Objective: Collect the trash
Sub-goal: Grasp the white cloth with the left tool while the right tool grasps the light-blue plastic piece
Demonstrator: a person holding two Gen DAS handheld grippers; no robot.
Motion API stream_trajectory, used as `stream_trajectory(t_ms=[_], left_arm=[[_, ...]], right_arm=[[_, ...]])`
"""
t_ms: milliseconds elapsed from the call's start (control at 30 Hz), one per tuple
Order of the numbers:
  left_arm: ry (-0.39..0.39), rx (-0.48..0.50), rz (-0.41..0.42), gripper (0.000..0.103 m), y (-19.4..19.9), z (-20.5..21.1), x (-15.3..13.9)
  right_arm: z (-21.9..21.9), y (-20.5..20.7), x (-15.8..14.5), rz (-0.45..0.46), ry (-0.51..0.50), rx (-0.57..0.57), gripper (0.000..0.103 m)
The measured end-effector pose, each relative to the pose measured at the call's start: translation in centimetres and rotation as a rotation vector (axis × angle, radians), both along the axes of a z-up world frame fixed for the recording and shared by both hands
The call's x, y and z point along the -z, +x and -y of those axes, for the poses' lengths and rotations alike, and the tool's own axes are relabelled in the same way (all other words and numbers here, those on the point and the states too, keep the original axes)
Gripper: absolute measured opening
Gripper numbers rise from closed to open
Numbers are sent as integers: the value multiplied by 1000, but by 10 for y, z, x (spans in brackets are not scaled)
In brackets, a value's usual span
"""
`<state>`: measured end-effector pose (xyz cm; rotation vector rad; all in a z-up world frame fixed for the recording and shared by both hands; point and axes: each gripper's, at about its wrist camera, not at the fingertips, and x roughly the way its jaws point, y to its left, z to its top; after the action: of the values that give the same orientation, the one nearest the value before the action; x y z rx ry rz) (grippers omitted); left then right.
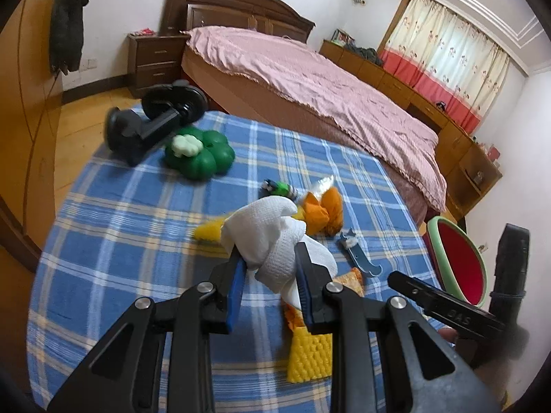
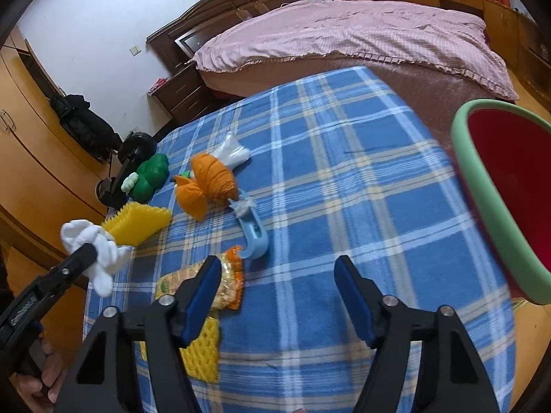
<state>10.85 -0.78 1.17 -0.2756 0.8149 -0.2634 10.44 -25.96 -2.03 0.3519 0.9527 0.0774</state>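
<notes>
My left gripper (image 1: 272, 258) is shut on a crumpled white tissue (image 1: 268, 234) and holds it above the blue checked table; it also shows in the right wrist view (image 2: 90, 250) at the left. My right gripper (image 2: 277, 268) is open and empty above the table, with a snack wrapper (image 2: 227, 282) by its left finger. A red bin with a green rim (image 2: 509, 186) stands at the table's right side, also seen in the left wrist view (image 1: 461, 261). Yellow foam nets (image 2: 137, 223) (image 2: 203, 354), an orange bag (image 2: 206, 186) and a blue hook (image 2: 253, 234) lie on the table.
A green pumpkin-shaped toy (image 1: 199, 155) and a black stand (image 1: 151, 124) sit at the table's far left corner. A bed with a pink cover (image 1: 310, 79) lies behind the table. A wooden wardrobe (image 2: 31, 158) stands at the left.
</notes>
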Motion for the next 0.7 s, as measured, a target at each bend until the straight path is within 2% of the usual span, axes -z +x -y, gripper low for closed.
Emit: stream_trajectory(t_ms=[200, 367, 500, 700], left_arm=[[0, -36, 28, 28, 1, -23, -3], [3, -50, 25, 28, 10, -35, 6], [-16, -40, 5, 28, 19, -40, 17], [-60, -1, -24, 28, 34, -42, 29]], right_arm=[[-20, 17, 5, -12, -45, -22, 60], [-33, 33, 10, -28, -90, -32, 53], [-43, 44, 15, -44, -134, -29, 50], [-55, 55, 23, -44, -243, -24, 38]])
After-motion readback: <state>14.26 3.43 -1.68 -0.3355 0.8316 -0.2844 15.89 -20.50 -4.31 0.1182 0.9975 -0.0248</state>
